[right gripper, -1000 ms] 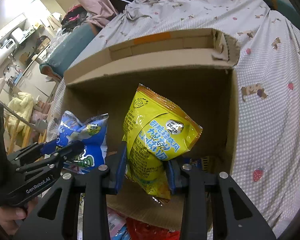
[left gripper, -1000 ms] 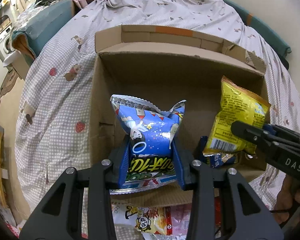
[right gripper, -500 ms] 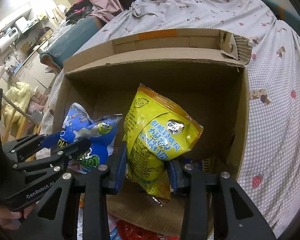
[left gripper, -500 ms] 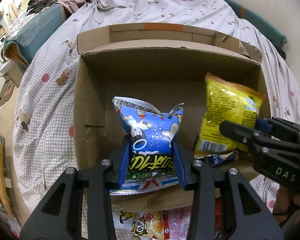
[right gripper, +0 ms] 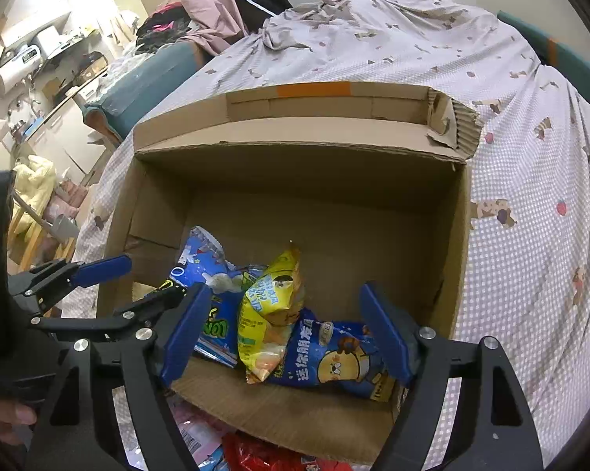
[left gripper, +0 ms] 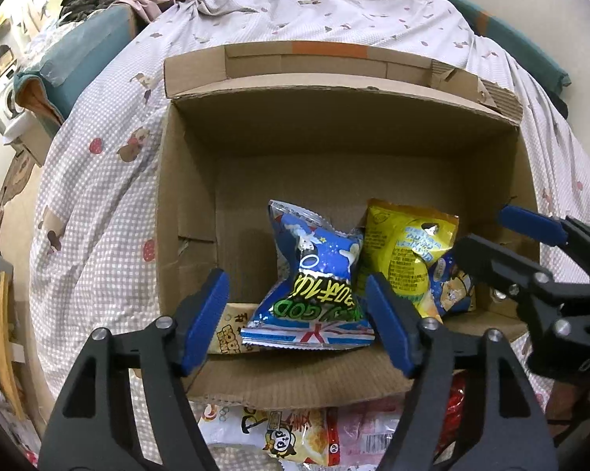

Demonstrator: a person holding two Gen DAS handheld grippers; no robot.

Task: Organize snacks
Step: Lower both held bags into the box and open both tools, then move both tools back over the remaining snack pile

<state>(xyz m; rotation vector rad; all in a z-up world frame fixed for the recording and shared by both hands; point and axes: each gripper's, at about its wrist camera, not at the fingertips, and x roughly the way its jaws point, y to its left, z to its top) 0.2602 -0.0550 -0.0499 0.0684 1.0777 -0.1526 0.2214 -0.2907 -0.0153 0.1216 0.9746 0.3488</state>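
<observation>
An open cardboard box [left gripper: 185, 204] [right gripper: 456, 235] sits on the bed. Inside it a blue snack bag [left gripper: 318, 278] [right gripper: 208, 274] leans against a yellow snack bag [left gripper: 405, 251] [right gripper: 271, 302]. A second blue bag with a cartoon face [right gripper: 334, 357] [left gripper: 452, 286] lies on the box floor at the right. My left gripper [left gripper: 299, 314] is open and empty, its jaws either side of the blue bag without touching it. My right gripper [right gripper: 283, 329] is open and empty, just above the yellow bag and the cartoon bag.
Several more snack packets [left gripper: 295, 431] [right gripper: 263, 455] lie on the bed below the box's near wall. A tan packet [left gripper: 228, 333] lies in the box's near left corner. The checked bedspread [left gripper: 98, 204] surrounds the box. Furniture and clutter [right gripper: 39, 78] stand at the far left.
Both grippers have opened and let go. The blue bag and the yellow bag have dropped into the box and now rest on its floor.
</observation>
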